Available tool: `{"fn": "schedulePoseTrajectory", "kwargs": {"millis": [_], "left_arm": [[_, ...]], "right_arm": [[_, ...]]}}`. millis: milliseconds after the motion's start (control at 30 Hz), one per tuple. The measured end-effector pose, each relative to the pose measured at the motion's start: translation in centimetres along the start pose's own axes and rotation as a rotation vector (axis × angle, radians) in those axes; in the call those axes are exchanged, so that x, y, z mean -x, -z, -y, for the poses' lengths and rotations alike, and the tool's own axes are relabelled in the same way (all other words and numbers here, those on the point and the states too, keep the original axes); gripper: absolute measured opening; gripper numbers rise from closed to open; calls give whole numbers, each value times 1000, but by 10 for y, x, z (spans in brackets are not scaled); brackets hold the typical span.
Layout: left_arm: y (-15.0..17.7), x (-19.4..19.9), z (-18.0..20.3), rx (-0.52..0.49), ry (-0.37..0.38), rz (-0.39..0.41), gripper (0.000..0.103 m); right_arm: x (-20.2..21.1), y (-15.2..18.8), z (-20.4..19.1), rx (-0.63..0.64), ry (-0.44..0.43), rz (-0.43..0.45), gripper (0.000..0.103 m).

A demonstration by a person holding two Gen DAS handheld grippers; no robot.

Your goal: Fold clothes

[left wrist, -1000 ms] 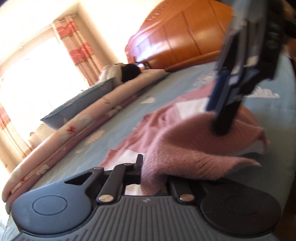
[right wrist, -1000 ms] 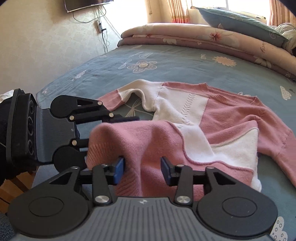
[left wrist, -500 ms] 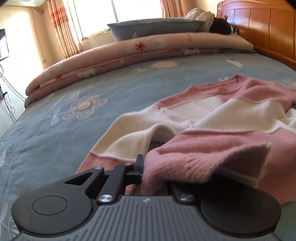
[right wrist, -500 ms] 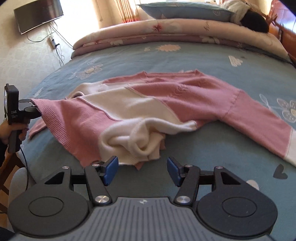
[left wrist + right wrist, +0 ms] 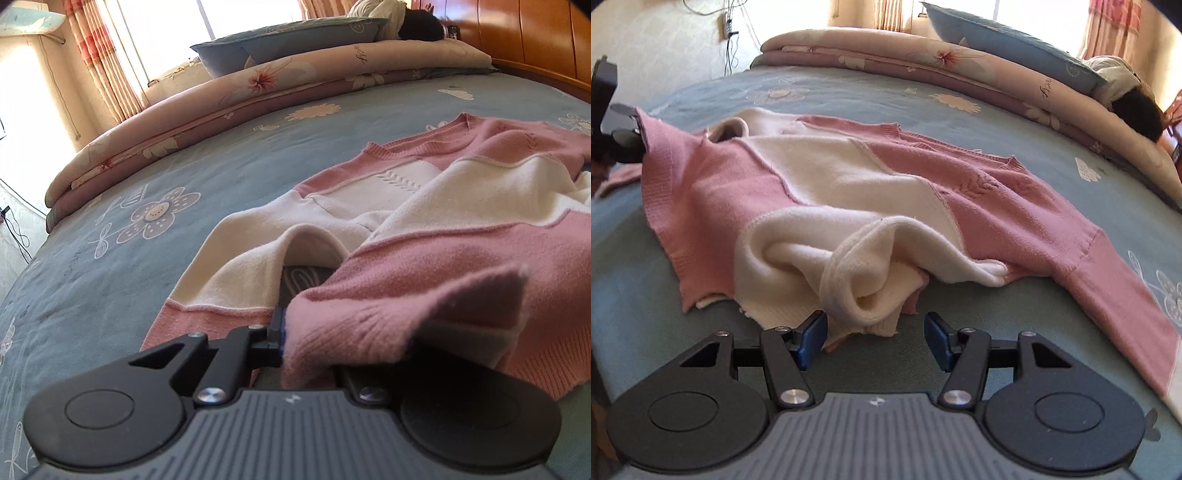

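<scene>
Left wrist view: my left gripper (image 5: 291, 343) is clamped tight on a pink ribbed edge of the sweater (image 5: 461, 192); only one finger shows, the knit drapes over the other.
Right wrist view: my right gripper (image 5: 875, 338) stands about half open and holds nothing; the bunched white cuff (image 5: 864, 295) lies just ahead, partly between the pads without being pressed.
Sweater: pink and white, spread crookedly across the blue bed sheet (image 5: 110, 266), its left corner lifted, one long sleeve (image 5: 1126, 295) trailing to the near right.
Far side: a rolled floral quilt (image 5: 923, 55) and a pillow (image 5: 1015, 40) lie well apart from the garment.
Done so far: by my judgement very little; no clean fold shows, the body is only roughly laid out.
Left to do: flatten the rumpled near hem, bring both sleeves in, then fold the body over.
</scene>
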State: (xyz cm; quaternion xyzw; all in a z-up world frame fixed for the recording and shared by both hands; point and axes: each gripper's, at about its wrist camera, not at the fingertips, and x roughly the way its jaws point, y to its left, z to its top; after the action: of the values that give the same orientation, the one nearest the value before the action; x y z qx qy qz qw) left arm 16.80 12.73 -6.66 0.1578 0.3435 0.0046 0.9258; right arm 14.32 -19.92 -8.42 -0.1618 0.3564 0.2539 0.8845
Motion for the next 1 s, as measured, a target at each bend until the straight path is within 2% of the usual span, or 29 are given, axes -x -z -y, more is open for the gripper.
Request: {"fn": "schedulePoseTrajectory", "kwargs": {"millis": [267, 333, 400, 433, 567, 633, 833, 1000], "left_arm": [[0, -6, 3, -29, 4, -15, 6], [0, -9, 4, -31, 6, -21, 6], [0, -11, 5, -33, 6, -28, 6], [0, -12, 6, -35, 6, -30, 6], [-1, -9, 6, -56, 21, -35, 6], [-2, -5, 3, -59, 27, -29, 8], [-11, 31, 0, -76, 36, 36, 8], [-21, 82, 7, -109, 77, 128, 8]], "right_arm": [[-2, -18, -10, 171, 58, 137, 63], [-8, -22, -12, 195, 31, 124, 62], [-17, -25, -13, 205, 0, 89, 56], [-20, -26, -12, 201, -17, 74, 49], [-12, -28, 3, 62, -90, 35, 32], [0, -27, 12, -3, -134, 24, 29], [49, -25, 46, -210, -261, 13, 27], [101, -25, 66, -279, -275, 54, 27]]}}
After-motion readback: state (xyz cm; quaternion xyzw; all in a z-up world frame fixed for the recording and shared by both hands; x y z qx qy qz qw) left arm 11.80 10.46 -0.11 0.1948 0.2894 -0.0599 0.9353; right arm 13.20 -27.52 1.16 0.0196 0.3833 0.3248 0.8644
